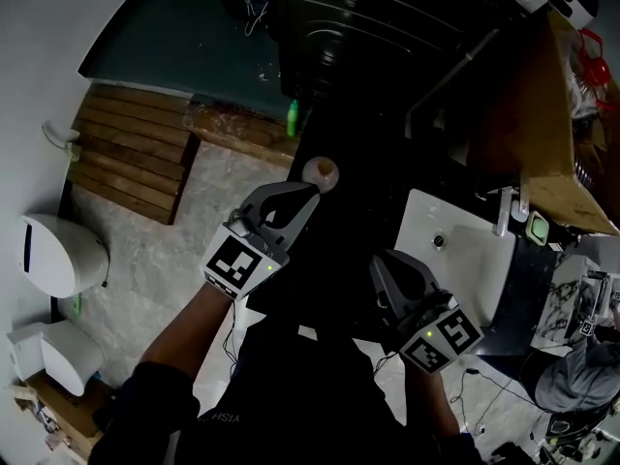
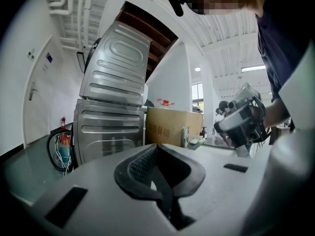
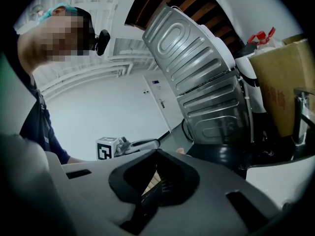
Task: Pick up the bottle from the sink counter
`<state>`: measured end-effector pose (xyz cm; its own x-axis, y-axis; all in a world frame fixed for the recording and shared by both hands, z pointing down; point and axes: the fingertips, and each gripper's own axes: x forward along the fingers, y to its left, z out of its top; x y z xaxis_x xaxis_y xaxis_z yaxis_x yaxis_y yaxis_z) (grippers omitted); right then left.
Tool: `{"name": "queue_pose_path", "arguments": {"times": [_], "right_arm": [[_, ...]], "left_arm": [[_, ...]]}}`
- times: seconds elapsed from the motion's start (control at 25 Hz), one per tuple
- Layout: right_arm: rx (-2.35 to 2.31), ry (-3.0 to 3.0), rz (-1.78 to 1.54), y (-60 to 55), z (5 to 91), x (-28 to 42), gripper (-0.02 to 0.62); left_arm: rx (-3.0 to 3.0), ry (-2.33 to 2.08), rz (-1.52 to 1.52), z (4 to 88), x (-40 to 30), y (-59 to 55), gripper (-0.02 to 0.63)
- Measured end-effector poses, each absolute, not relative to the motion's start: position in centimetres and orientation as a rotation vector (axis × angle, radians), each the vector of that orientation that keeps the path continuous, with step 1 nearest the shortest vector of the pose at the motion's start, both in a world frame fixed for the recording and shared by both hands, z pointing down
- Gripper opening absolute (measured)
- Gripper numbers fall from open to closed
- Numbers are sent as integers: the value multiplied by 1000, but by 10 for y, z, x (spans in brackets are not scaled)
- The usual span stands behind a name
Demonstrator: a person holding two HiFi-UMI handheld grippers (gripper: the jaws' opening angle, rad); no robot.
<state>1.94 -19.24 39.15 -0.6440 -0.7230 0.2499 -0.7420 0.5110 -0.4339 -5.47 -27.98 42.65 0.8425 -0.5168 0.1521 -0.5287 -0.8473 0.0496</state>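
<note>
Left tongs [image 1: 302, 198] are clenched on nothing, their pads meeting in mid-air. Right tongs [image 1: 387, 273] are likewise closed and empty. What looks like the white-and-green bottle [image 1: 538, 229] stands on the sink [image 1: 465, 260] surface beside the faucet [image 1: 504, 211], at two o'clock from the right tongs and well apart.

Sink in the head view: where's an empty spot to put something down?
The white sink basin is bare, between the faucet and the right gripper. The grey floor between the wooden slats and the left gripper is bare too. Behind the faucet it is crowded by a cardboard box.
</note>
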Motion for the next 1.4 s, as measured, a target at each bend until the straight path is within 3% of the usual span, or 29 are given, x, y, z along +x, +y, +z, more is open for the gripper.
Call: {"name": "queue_pose_path", "arguments": {"times": [0.68,1.4], "right_arm": [[1314,-2655,879,-201,414,19,21],[1330,-2623,925,-204,429,24,21]], "left_arm": [[2932,-801,230,459,-58,-303,12],[2926,-762,286,488,-52,-319,127]]}}
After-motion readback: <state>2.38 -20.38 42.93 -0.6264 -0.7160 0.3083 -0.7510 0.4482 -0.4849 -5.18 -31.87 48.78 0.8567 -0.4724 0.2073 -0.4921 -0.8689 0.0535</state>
